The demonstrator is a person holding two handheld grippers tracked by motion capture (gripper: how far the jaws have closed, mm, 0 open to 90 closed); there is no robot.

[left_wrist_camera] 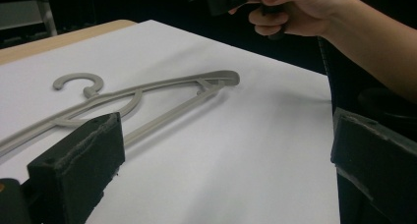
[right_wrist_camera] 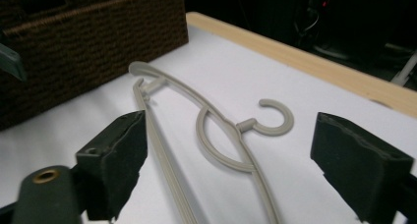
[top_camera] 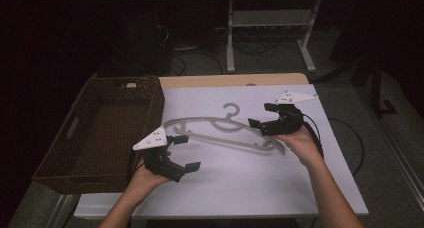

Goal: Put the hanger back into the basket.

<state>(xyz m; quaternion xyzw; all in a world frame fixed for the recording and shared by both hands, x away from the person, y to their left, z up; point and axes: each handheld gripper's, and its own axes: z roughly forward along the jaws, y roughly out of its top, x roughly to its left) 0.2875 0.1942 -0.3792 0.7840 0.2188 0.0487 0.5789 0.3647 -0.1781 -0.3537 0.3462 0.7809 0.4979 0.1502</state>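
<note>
A grey plastic hanger (top_camera: pixel 225 130) lies flat on the white table sheet, hook pointing away from the person. My left gripper (top_camera: pixel 186 151) hovers open just off the hanger's left end, jaws wide apart with nothing between them. In the left gripper view the hanger (left_wrist_camera: pixel 142 98) stretches beyond the left jaw. My right gripper (top_camera: pixel 262 116) stands open over the hanger's right arm. Between its two jaws, the right gripper view has the hanger (right_wrist_camera: pixel 221 135) and its hook (right_wrist_camera: pixel 275 118) lying on the sheet.
A dark woven basket (top_camera: pixel 107 133) sits at the table's left edge, close beside the hanger's left end, and it appears as the basket wall (right_wrist_camera: pixel 88 42) in the right gripper view. The wooden table edge (top_camera: pixel 230 80) runs along the far side. Cables trail off to the right.
</note>
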